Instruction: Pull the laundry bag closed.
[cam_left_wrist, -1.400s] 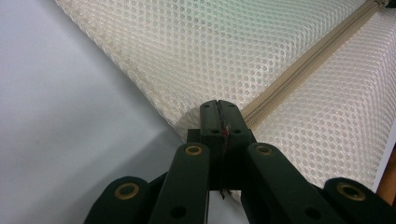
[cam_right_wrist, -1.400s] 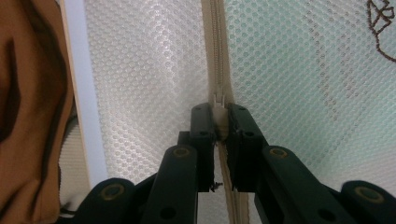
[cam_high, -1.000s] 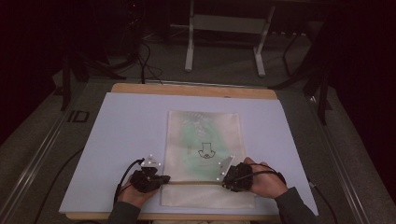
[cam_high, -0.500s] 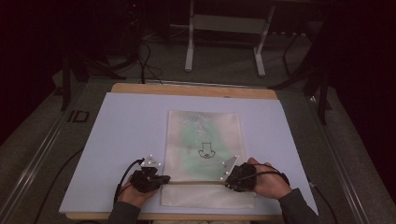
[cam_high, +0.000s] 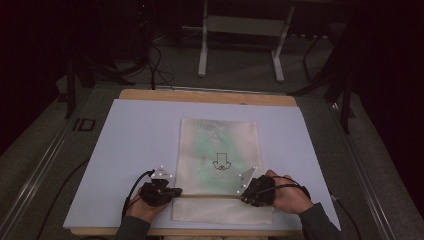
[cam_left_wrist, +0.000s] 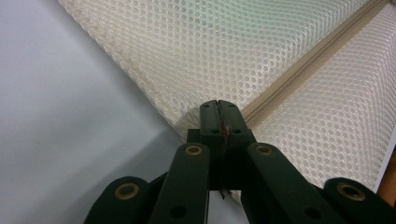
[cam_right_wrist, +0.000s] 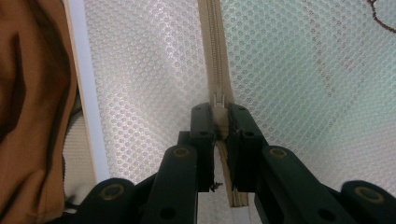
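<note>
A cream mesh bag with something green inside and a black mark lies flat on a pale mat. A beige zipper runs across its near end. My left gripper is at the zipper's left end. In the left gripper view that gripper is shut on the bag's edge beside the zipper. My right gripper is at the right end. In the right gripper view that gripper is shut on the zipper pull, with zipper tape running ahead.
The mat covers a wooden table and leaves bare room left, right and beyond the bag. A metal stand is on the floor behind. Brown clothing is at the left of the right gripper view, close to the table's near edge.
The right hand and its gripper have edged very slightly to the right along the zipper. The left gripper has stayed where it was.
</note>
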